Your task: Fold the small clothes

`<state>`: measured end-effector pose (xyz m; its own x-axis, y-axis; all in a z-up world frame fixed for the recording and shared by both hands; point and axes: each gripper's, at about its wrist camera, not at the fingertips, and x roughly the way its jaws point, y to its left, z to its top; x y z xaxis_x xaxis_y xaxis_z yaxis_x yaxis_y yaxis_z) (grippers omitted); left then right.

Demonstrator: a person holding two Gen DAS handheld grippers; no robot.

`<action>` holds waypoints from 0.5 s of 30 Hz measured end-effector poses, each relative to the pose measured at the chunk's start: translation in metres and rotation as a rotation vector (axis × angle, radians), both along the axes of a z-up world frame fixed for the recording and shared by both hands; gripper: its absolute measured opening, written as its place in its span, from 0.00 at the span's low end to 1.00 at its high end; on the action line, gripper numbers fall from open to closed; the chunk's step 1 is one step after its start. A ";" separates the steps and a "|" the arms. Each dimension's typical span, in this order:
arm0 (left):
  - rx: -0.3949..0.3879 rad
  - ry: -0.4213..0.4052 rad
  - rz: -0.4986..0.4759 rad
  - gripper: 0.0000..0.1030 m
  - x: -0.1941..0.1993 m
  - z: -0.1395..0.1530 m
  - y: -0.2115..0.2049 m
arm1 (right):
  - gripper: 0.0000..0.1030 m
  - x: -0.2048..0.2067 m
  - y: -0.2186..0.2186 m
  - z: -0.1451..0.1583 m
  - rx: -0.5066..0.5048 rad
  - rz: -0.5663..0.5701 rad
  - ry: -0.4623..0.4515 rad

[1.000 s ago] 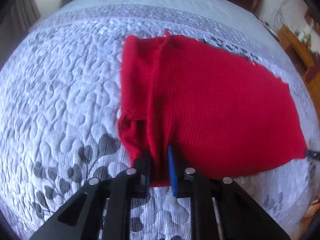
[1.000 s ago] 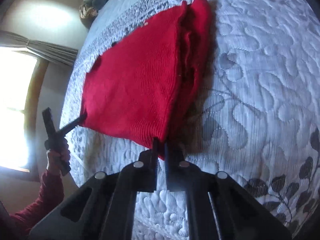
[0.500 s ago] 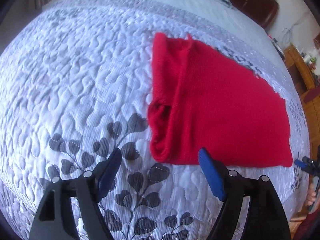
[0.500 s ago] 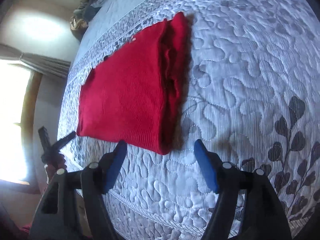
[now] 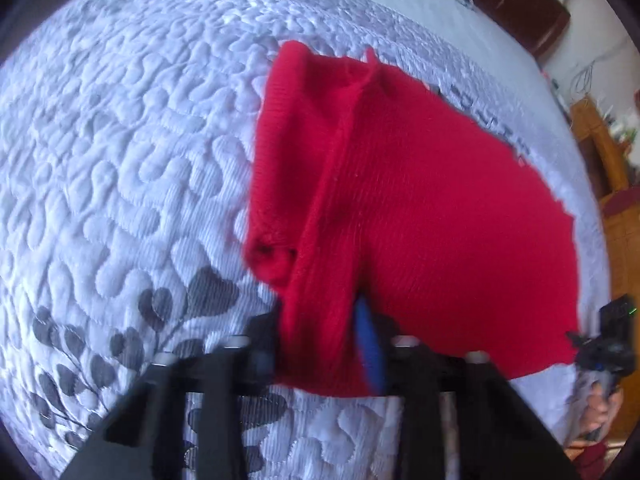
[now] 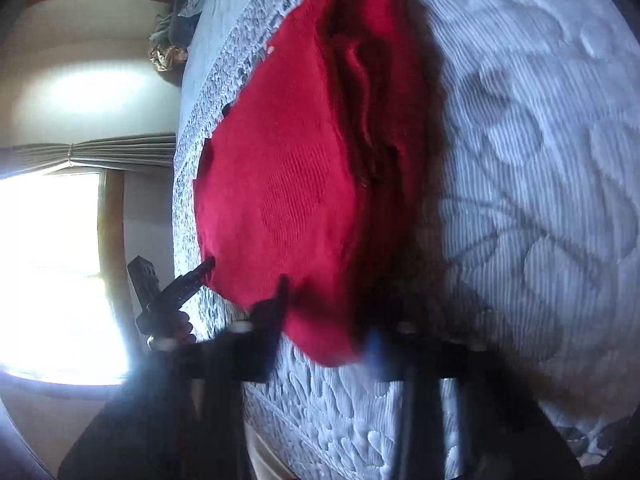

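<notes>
A red knitted garment (image 5: 420, 208) lies folded on a white quilted bedspread (image 5: 120, 160). Its near corner sits between the fingers of my left gripper (image 5: 320, 344), which stand fairly wide around a thick bunch of cloth, blue pad (image 5: 370, 344) against it. In the right wrist view the same garment (image 6: 288, 184) has its near edge between the fingers of my right gripper (image 6: 324, 340); the view is blurred. The left gripper (image 6: 176, 292) touches the garment's other corner there, and the right gripper (image 5: 604, 344) shows at the far corner in the left view.
The bedspread (image 6: 540, 160) has grey leaf prints near the edge. A window (image 6: 48, 272) and curtain are at the left in the right view. Wooden furniture (image 5: 600, 152) stands beyond the bed. A heap of cloth (image 6: 172, 36) lies at the bed's far end.
Half a second ago both grippers were open and back from the garment. Both have moved forward onto its near corners and narrowed around the cloth.
</notes>
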<state>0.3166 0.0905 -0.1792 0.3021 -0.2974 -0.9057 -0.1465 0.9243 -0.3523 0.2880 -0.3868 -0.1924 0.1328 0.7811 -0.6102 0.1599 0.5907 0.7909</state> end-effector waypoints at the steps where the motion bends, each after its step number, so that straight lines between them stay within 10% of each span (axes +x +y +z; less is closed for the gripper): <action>1: -0.053 0.007 0.038 0.15 -0.004 0.000 0.008 | 0.13 -0.006 -0.008 0.001 -0.007 -0.007 -0.005; 15: -0.098 -0.033 -0.033 0.13 -0.118 0.046 -0.026 | 0.07 -0.116 -0.048 0.059 -0.096 0.010 -0.043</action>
